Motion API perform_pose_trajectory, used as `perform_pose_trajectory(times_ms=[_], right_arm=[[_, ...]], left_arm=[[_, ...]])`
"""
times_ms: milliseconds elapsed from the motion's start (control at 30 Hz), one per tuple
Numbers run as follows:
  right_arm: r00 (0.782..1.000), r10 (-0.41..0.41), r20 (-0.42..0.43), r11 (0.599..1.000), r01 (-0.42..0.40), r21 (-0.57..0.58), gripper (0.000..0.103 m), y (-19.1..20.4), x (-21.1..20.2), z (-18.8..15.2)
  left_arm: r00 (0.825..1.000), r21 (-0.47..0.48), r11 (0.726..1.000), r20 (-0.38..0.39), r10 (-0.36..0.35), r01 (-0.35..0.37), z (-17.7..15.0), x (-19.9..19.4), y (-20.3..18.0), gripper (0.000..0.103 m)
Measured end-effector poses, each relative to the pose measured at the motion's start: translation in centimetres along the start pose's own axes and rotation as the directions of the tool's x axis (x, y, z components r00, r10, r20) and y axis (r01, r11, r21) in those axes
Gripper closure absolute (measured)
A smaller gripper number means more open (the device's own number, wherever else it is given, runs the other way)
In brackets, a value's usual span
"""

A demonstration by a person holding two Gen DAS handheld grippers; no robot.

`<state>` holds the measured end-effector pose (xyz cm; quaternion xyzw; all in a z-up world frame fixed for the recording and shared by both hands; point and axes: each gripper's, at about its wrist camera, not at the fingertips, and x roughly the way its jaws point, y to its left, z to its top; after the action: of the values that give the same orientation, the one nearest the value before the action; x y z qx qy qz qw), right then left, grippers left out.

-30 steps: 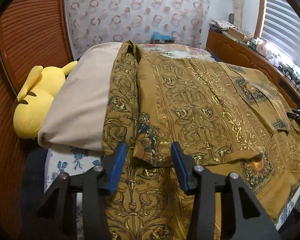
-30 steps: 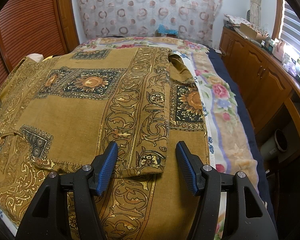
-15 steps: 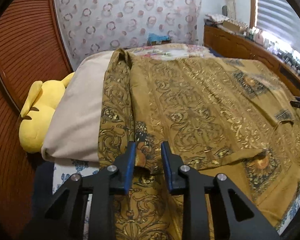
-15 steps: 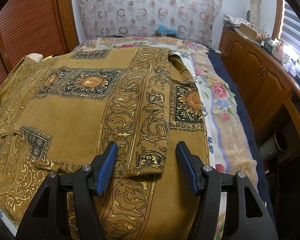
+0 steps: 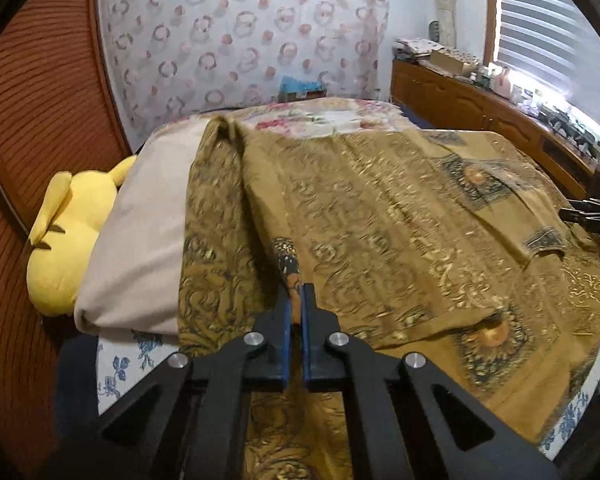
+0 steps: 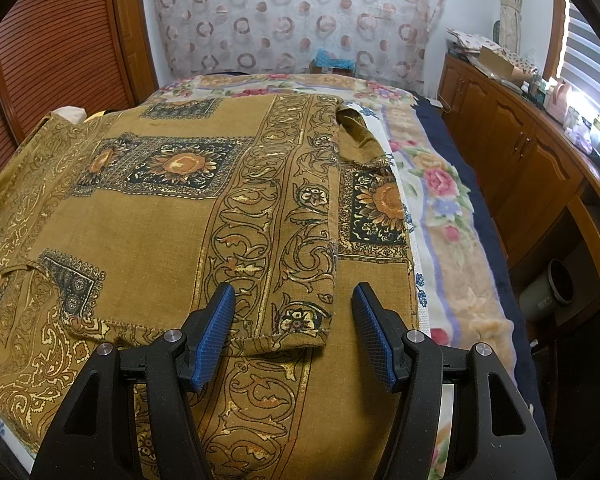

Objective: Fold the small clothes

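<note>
A mustard-gold garment (image 5: 380,232) with dark floral panels and gold scrollwork lies spread over the bed; it also shows in the right wrist view (image 6: 172,216). My left gripper (image 5: 296,304) is shut on a lifted fold at the garment's near left edge, and the cloth rises into a ridge toward the fingers. My right gripper (image 6: 294,320) is open and hovers over the garment's near hem corner, a blue pad (image 6: 216,332) on each side of it, not touching. The right gripper's tip (image 5: 588,212) shows at the far right of the left wrist view.
A beige pillow (image 5: 140,240) and a yellow plush toy (image 5: 64,240) lie at the bed's left. A floral blanket (image 6: 440,208) covers the bed's right side. A wooden cabinet (image 6: 520,152) runs along the right wall, with a bin (image 6: 548,292) on the floor.
My left gripper has closed from wide open onto the garment's edge and lifted it, pulling the cloth into a ridge. The right gripper has stayed still and open.
</note>
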<state>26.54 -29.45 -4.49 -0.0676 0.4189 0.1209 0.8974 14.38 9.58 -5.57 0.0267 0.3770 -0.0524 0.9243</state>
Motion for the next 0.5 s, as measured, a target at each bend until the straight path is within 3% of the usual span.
perform_pose_trajectory(times_ms=[333,367,500], right_arm=[[1.0,-0.002,0.001,1.0,0.002,-0.004,0.041,0.03,0.05,0.09],[1.0,0.002,0.003,1.0,-0.002,-0.007,0.044,-0.07,-0.04,0.09],[0.999,0.034,0.025,0.999,-0.033,-0.03,0.078,-0.14,-0.62,0.08]], left_arm=[[1.0,-0.005,1.0,-0.019,-0.017,0.017,0.59,0.77,-0.37,0.103],[1.0,-0.005,1.0,-0.017,-0.019,0.018,0.52,0.75,-0.42,0.103],[1.0,-0.005,1.0,-0.009,-0.02,0.02,0.28,0.69,-0.65,0.103]])
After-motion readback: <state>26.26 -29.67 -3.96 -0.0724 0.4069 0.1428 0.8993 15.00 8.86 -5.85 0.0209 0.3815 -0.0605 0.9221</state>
